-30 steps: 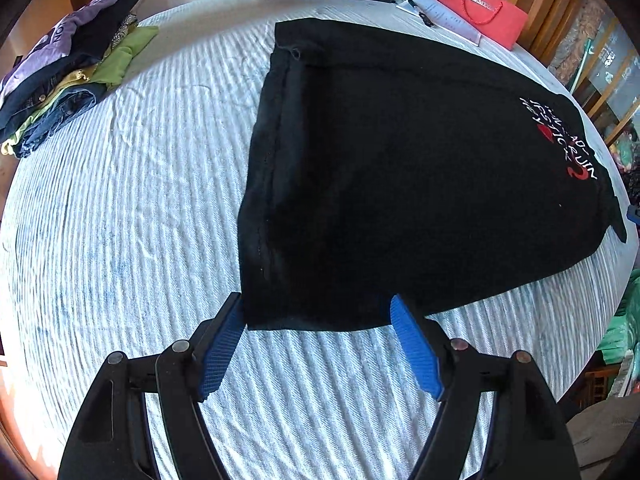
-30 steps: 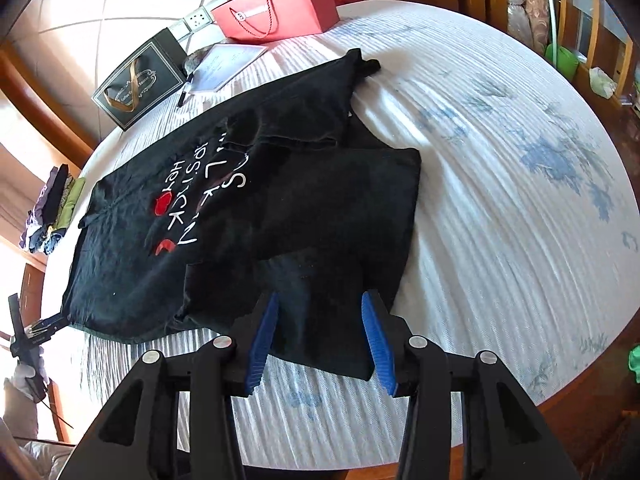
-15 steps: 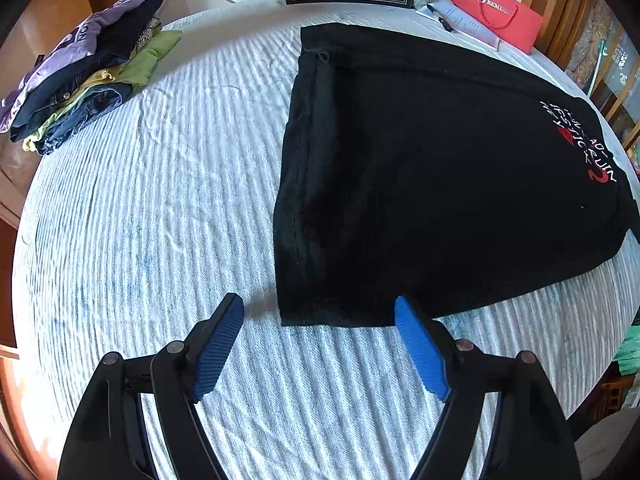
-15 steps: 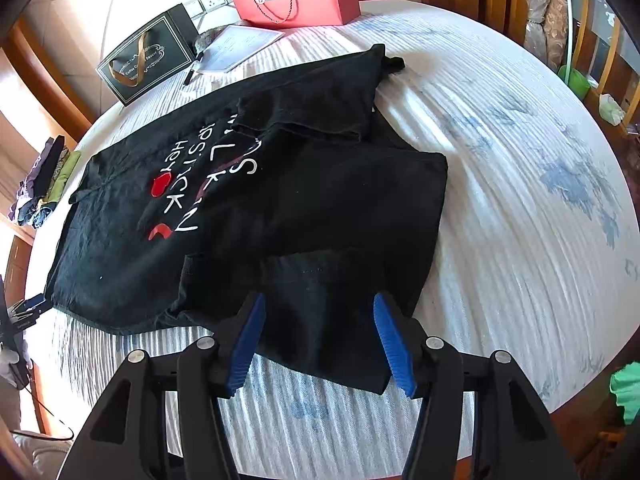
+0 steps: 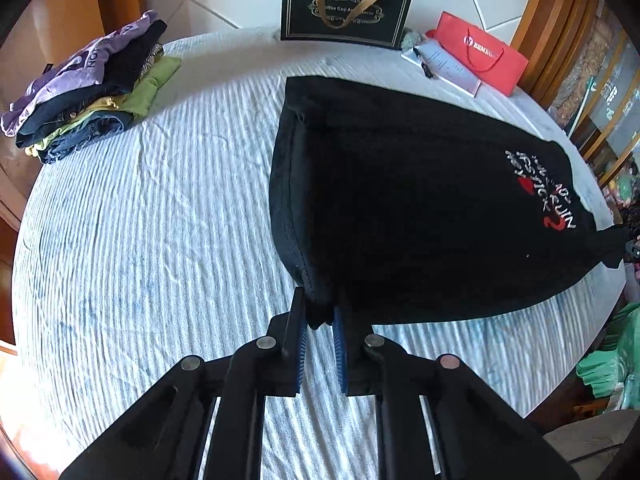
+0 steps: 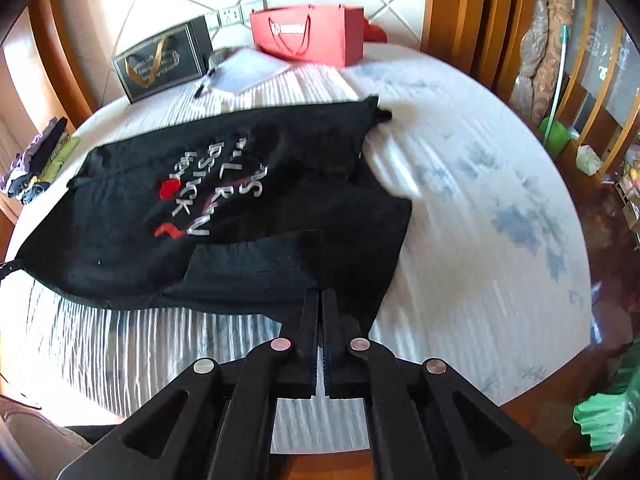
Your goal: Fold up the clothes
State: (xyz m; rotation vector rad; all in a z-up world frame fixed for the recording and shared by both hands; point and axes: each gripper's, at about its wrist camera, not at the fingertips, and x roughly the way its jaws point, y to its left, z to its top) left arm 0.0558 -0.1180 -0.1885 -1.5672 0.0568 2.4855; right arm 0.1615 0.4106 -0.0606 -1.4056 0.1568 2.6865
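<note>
A black T-shirt (image 5: 400,208) with white and red lettering lies on the white-covered round table (image 5: 140,240). My left gripper (image 5: 320,312) is shut on the shirt's near hem corner and holds it a little off the cloth. In the right wrist view the same shirt (image 6: 224,208) has its sleeve folded in. My right gripper (image 6: 321,300) is shut on the near edge of the shirt at the sleeve end, and that edge is raised.
A pile of folded clothes (image 5: 88,88) sits at the far left of the table. A black gift bag (image 5: 344,12), a red gift bag (image 5: 480,56) and papers (image 5: 444,64) stand at the back. Wooden chairs (image 6: 480,20) ring the right side.
Both grippers were open at the shirt's near edge. Now both have shut on the fabric, and the near edge has lifted from the table.
</note>
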